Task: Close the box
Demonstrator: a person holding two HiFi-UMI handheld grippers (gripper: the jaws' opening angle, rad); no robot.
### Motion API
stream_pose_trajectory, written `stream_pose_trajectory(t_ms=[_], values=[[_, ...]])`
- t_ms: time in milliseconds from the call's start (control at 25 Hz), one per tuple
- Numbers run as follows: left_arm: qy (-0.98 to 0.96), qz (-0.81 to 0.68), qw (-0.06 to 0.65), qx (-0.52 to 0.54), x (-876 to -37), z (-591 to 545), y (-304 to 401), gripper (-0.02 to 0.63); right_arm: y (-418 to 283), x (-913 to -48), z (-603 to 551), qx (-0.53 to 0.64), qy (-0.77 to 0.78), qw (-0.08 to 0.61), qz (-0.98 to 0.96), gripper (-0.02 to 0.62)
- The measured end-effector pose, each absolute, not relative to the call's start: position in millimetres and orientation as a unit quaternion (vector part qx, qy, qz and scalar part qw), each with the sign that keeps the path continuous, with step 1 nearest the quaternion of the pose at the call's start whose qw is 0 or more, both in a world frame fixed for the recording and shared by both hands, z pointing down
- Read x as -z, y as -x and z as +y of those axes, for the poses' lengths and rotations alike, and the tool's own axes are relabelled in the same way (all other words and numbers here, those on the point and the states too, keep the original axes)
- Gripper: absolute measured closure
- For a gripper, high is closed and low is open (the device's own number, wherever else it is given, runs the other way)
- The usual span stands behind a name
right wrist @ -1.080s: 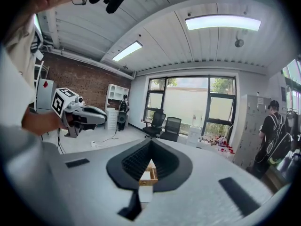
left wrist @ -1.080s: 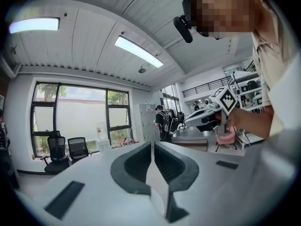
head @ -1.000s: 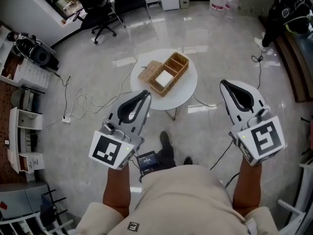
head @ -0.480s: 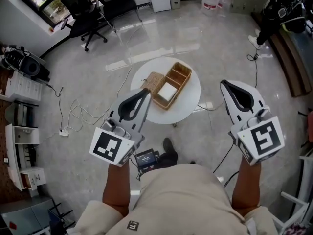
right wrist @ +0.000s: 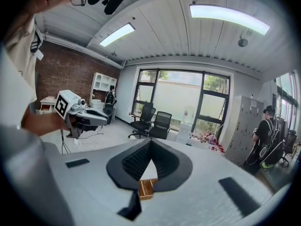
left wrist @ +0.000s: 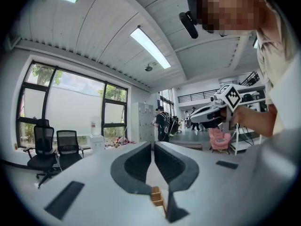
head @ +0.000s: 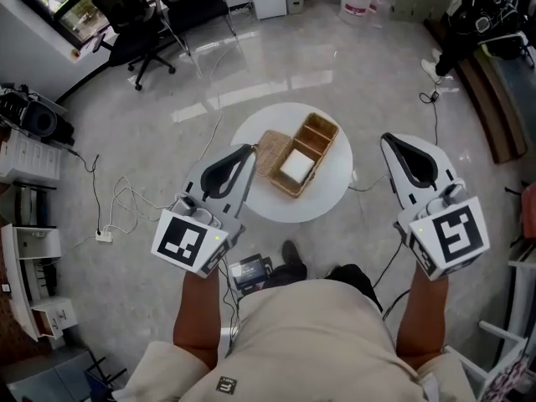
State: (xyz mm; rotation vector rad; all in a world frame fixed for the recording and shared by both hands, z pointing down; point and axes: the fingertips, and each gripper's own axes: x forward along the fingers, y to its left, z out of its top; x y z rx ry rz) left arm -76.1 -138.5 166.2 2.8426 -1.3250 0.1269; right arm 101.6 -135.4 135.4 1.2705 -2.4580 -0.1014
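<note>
An open wicker box (head: 306, 152) stands on a small round white table (head: 260, 199), its flat lid (head: 271, 147) laid open to its left and a white item (head: 296, 167) inside one compartment. My left gripper (head: 248, 151) is shut and empty, its tips over the table's left edge beside the lid. My right gripper (head: 389, 142) is shut and empty, hanging just right of the table. Below the shut jaws of the left gripper (left wrist: 153, 144), a corner of the box (left wrist: 156, 196) shows. The right gripper (right wrist: 150, 141) also sees the box (right wrist: 146, 188) low between its jaws.
Black office chairs (head: 126, 15) stand by the windows at the far left. Cables (head: 126, 199) trail over the shiny floor left of the table. Shelves (head: 25, 162) line the left wall. A person with a backpack (head: 481, 15) stands at the far right.
The table and box have come nearer and lower in the head view as both grippers travelled towards them. The box now shows under the left gripper's jaws. Both grippers stay shut.
</note>
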Motion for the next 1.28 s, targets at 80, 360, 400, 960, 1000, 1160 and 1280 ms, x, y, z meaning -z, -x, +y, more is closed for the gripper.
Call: stream_pose_trajectory(t_ms=[80, 360, 400, 960, 1000, 1160, 1280], values=[[-0.905, -0.423, 0.008, -0.034, -170, -144, 86, 0.583, -91, -139, -139, 0.035, -0.447, 0.192, -0.873, 0.603], [-0.896, -0.441, 0.044, -0.031, -198, -158, 112, 0.583, -66, -153, -158, 0.031, -0.424, 0.205, -0.881, 0.603], [-0.894, -0.445, 0.050, -0.030, -203, -160, 115, 0.583, -63, -156, -162, 0.030, -0.420, 0.207, -0.883, 0.603], [-0.863, -0.488, 0.130, -0.017, -284, -199, 151, 0.583, -27, -211, -223, 0.010, -0.357, 0.222, -0.907, 0.603], [-0.860, -0.491, 0.137, -0.017, -291, -200, 153, 0.583, -25, -216, -226, 0.008, -0.353, 0.224, -0.909, 0.603], [-0.849, -0.501, 0.165, -0.017, -318, -210, 161, 0.583, -17, -231, -241, 0.002, -0.341, 0.228, -0.912, 0.603], [-0.840, -0.509, 0.189, -0.016, -343, -219, 164, 0.583, -16, -246, -252, -0.004, -0.331, 0.232, -0.915, 0.603]])
